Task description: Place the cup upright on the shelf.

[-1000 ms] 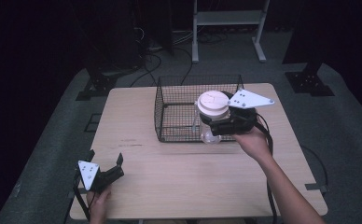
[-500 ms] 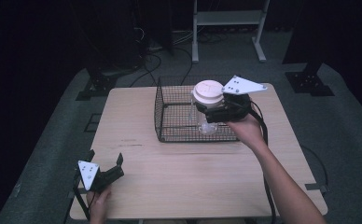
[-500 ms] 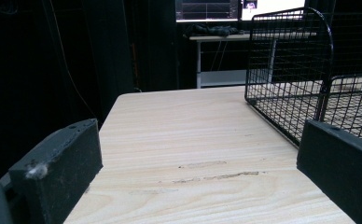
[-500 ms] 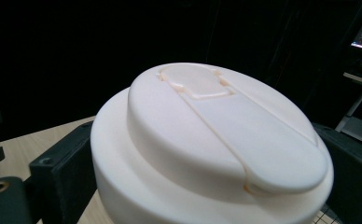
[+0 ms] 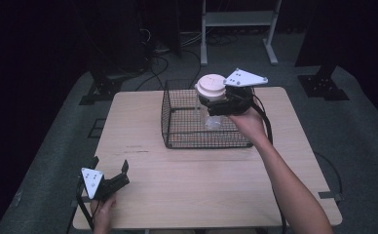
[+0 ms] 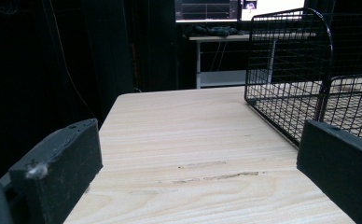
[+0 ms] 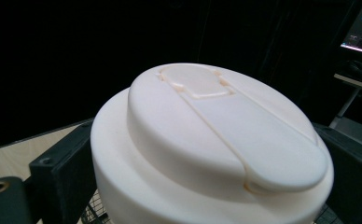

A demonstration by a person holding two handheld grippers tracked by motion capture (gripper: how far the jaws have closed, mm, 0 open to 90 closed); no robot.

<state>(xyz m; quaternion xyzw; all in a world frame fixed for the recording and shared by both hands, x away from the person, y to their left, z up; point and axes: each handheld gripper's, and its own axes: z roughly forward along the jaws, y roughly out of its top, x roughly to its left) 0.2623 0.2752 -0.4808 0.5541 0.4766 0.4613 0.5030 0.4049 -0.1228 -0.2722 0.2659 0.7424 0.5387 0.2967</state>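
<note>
A clear bottle with a wide white lid (image 5: 212, 86) hangs upright over the black wire basket (image 5: 177, 131), its clear body (image 5: 211, 118) down inside the basket's right half. My right gripper (image 5: 215, 100) is shut on it just under the lid. In the right gripper view the white lid (image 7: 216, 140) sits between the two black jaws. Near the table's front left corner rests my left gripper (image 5: 110, 171), open, nothing between its jaws. In the left gripper view the basket (image 6: 309, 70) stands ahead to the right.
The light wooden table (image 5: 192, 185) is bare in front of the basket. A white metal stand (image 5: 238, 22) and cables lie on the dark floor behind the table. Monitors glow in the background of the left gripper view.
My right gripper has carried the bottle from the basket's near right rim farther back and over the basket's inside. The left gripper has stayed still.
</note>
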